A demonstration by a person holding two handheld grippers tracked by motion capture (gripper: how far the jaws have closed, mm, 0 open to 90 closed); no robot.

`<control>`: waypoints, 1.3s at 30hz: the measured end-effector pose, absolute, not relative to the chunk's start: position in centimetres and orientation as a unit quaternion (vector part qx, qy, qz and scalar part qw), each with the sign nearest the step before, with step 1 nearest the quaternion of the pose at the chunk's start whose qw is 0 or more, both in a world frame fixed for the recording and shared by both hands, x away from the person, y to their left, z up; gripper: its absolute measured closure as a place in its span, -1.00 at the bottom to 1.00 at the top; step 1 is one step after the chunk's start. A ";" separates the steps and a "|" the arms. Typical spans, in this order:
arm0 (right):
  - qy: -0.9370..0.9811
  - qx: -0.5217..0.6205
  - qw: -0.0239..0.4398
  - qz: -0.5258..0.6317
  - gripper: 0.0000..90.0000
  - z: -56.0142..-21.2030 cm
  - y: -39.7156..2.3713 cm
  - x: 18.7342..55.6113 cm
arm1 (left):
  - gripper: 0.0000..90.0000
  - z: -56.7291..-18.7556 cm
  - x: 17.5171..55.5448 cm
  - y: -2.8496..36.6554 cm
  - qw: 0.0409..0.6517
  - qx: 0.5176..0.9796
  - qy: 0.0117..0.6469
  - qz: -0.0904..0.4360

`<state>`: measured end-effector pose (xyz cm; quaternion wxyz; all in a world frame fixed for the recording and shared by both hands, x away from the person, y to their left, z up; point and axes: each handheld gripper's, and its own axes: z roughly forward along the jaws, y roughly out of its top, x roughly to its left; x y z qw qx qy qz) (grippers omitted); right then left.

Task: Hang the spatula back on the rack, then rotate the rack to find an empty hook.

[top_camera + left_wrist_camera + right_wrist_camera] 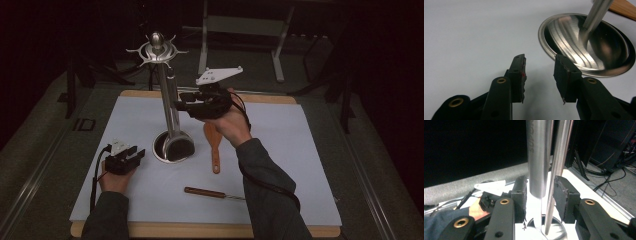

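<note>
Steel utensil stand (167,107) was seen left of centre in the high view: round dished base (173,146) on the pale mat (300,150), upright pole, hook crown (156,50) at upper left. A steel ladle-like utensil (537,157) was seen hanging beside the pole, its handle between the jaws in the right gripper view. Right gripper (200,106) was held at mid-height of the pole, jaws apart, handle bracketed but not clamped. Left gripper (127,159) was rested on the mat at lower left, jaws apart and empty, just beside the base rim (544,37). A wooden spatula (214,145) lay right of the base; a wood-handled utensil (212,193) lay lower centre.

Step judged: grasp of the hanging handle being set up. Next move would call for jaws closed squarely on it, then a lift clear of the hook.
</note>
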<state>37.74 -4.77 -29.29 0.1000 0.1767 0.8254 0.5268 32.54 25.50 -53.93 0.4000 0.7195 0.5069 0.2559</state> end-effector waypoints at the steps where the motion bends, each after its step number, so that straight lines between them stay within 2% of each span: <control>1: 0.828 0.176 0.102 0.523 0.41 -29.3 -4.9 37.7 | 0.37 -53.9 32.5 25.5 0.400 0.719 0.507 0.256; 9: 0.841 0.186 0.115 0.494 0.44 -29.9 -5.8 38.1 | 0.37 -53.9 32.6 25.5 0.399 0.719 0.509 0.255; 20: 0.877 0.197 0.167 0.405 0.42 -31.3 -5.9 38.4 | 0.37 -53.9 32.6 25.5 0.398 0.720 0.510 0.253; 39: 0.888 0.221 0.169 0.367 0.37 -32.9 -7.3 38.9 | 0.37 -53.9 32.6 25.6 0.403 0.715 0.511 0.255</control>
